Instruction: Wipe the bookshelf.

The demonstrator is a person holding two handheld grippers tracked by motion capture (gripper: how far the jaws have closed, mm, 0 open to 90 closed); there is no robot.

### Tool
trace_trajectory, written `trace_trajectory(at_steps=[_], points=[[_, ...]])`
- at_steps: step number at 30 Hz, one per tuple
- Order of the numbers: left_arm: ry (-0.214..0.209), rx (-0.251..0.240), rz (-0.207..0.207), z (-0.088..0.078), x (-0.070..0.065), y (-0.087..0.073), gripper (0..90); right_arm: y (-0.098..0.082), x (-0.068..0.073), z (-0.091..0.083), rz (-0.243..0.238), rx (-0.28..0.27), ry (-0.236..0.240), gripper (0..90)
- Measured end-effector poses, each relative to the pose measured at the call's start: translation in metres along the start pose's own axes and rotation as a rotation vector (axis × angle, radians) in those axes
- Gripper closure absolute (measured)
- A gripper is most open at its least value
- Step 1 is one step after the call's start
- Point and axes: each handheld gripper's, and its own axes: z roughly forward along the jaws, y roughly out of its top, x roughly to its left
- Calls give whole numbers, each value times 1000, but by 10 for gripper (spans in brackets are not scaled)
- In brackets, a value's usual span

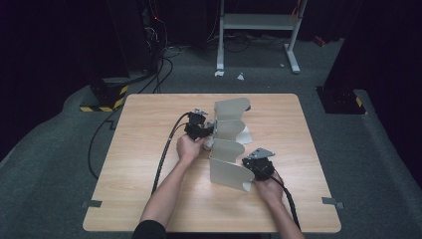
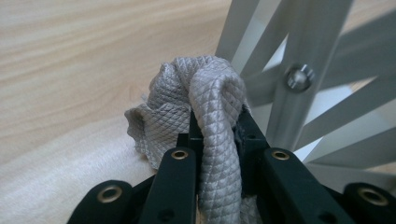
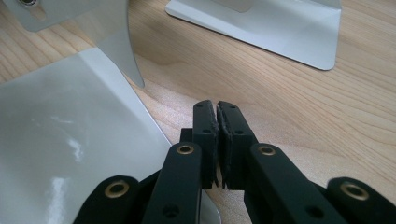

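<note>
A grey quilted cloth (image 2: 205,93) is bunched up, and my left gripper (image 2: 217,122) is shut on a fold of it just above the wooden table (image 1: 149,149). This gripper (image 1: 209,130) sits against the left side of a pale grey metal rack (image 1: 229,144) made of several upright curved plates. A bolt (image 2: 299,77) joins the rack's crossed bars right behind the cloth. My right gripper (image 3: 217,112) is shut with nothing between its jaws, low over the table beside the rack's nearest plate (image 3: 60,135). From above, the right gripper (image 1: 249,167) is at the rack's near right end.
Cables trail from both grippers toward the table's near edge (image 1: 209,230). Another flat plate of the rack (image 3: 261,23) lies ahead of the right gripper. Beyond the table stand a white desk frame (image 1: 259,30) and black stands with striped bases (image 1: 104,99).
</note>
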Motion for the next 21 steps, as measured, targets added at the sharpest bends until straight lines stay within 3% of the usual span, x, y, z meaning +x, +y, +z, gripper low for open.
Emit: trace_trajectory(at_steps=[5, 10, 21], points=[[16, 39, 6, 10, -1, -9, 800, 0, 0, 0, 0, 0, 0, 865], [9, 43, 16, 11, -4, -12, 799, 0, 0, 0, 6, 2, 1, 864], [-31, 27, 53, -19, -22, -33, 798, 0, 0, 0, 10, 2, 5, 864]])
